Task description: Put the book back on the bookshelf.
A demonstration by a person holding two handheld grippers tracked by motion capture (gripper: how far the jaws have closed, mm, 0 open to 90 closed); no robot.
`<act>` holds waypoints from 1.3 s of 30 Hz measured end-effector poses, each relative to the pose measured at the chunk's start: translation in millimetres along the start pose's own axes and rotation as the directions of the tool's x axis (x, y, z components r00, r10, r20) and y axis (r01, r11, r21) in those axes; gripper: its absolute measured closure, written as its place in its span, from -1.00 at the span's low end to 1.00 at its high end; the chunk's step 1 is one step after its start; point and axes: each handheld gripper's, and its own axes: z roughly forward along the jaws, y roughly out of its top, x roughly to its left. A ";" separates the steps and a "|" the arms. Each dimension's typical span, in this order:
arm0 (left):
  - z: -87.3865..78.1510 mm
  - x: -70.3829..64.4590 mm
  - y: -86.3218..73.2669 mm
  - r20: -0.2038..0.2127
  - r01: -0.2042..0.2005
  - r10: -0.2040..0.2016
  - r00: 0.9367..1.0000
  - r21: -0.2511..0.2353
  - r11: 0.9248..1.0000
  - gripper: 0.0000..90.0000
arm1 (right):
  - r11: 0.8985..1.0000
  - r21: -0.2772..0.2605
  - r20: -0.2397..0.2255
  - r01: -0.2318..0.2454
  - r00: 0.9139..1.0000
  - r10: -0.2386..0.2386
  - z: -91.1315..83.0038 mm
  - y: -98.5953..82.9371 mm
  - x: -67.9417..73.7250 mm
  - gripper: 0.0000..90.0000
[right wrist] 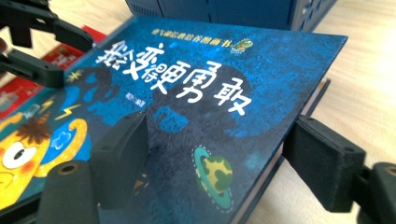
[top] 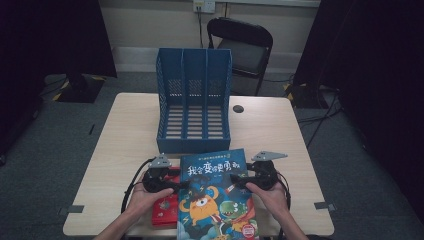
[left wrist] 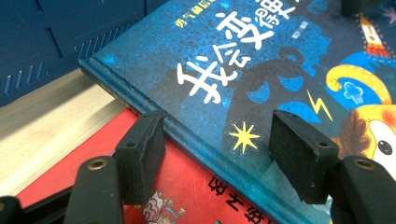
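Note:
A blue picture book (top: 215,195) with a cartoon monster on its cover lies at the table's front, partly on top of a red book (top: 165,209). My left gripper (top: 182,184) is open at the blue book's left edge. In the left gripper view its jaws straddle the spine (left wrist: 187,135), one over the red book (left wrist: 93,158), one over the blue cover. My right gripper (top: 239,181) is open at the book's right side. In the right gripper view (right wrist: 224,154) one jaw is over the cover (right wrist: 210,65) and the other is past the edge, over the table.
A blue three-slot file holder (top: 194,100) stands just behind the books, mid-table, its slots facing me. A black folding chair (top: 245,45) is beyond the table (top: 125,130). A cable hole (top: 238,108) sits right of the holder. Bare tabletop lies left and right.

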 end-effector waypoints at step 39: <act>6.5 10.6 9.8 0.066 0.135 -0.134 0.989 -0.010 0.991 -0.56 | 0.997 -0.057 -0.085 0.053 0.995 -0.057 6.5 28.2 5.4 -0.30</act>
